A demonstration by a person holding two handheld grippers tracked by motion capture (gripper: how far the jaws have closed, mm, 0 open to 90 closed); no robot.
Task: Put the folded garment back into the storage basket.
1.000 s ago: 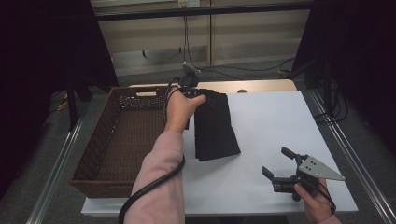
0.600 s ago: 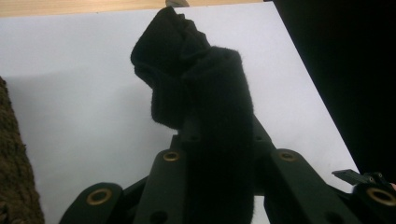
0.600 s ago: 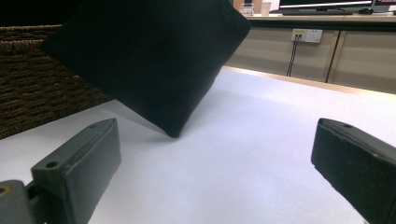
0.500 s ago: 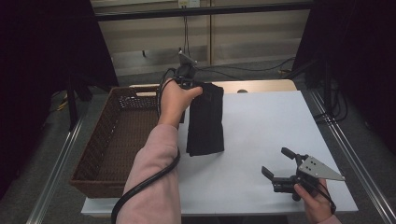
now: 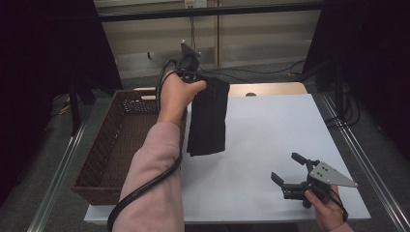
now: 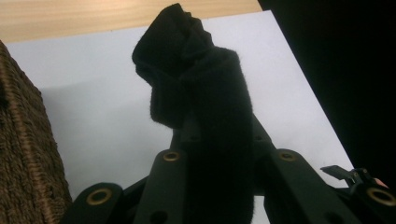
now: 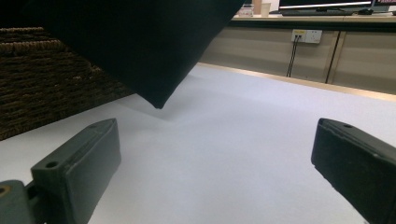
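Left gripper (image 5: 199, 79) clamped on the top edge of a folded black cloth (image 5: 209, 118) — cloth hangs clear of the white table (image 5: 270, 130), lower corner off the surface, just beside the brown wicker basket (image 5: 113, 145). Right gripper (image 5: 289, 170) rests near the table's front right corner, jaws wide apart, nothing between them. Judged progress: pick-up done; transfer not — cloth not yet over the basket, and the release is left to do.
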